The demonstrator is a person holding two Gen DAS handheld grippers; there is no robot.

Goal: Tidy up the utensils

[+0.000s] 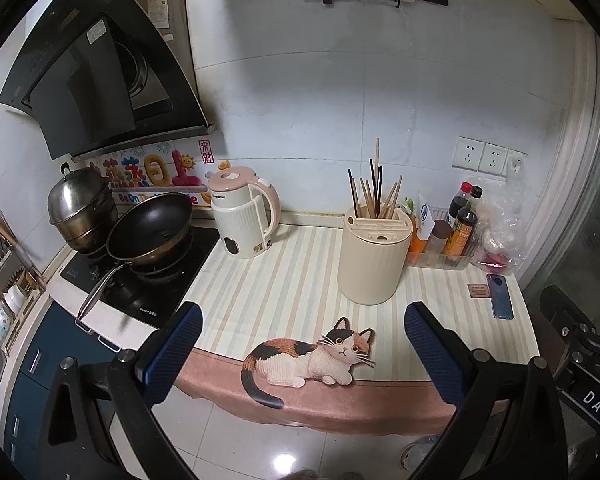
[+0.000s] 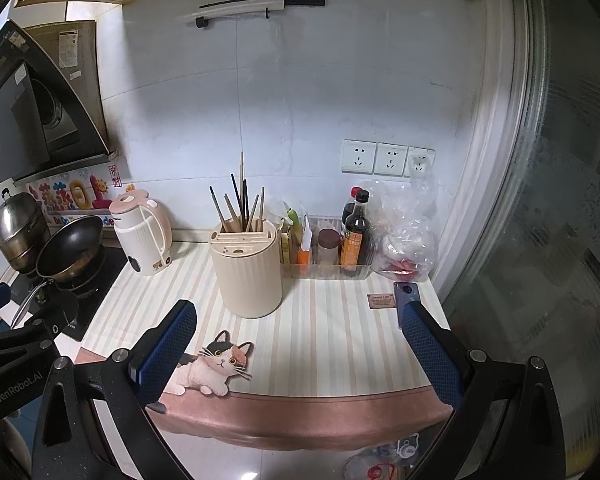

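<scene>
A cream ribbed utensil holder (image 1: 374,258) stands on the striped counter mat (image 1: 284,280). Several wooden and dark chopsticks (image 1: 376,192) stand upright in it. It also shows in the right wrist view (image 2: 250,268), with the chopsticks (image 2: 242,204) in its top. My left gripper (image 1: 304,344) is open and empty, in front of the counter edge over the cat picture (image 1: 312,354). My right gripper (image 2: 300,344) is open and empty, in front of the counter, nearer the right side.
A pink-and-cream kettle (image 1: 246,212) stands left of the holder. A black pan (image 1: 150,226) and steel pot (image 1: 80,204) sit on the stove. A tray of sauce bottles (image 2: 340,246), a plastic bag (image 2: 406,232) and a phone (image 1: 500,296) are at the right.
</scene>
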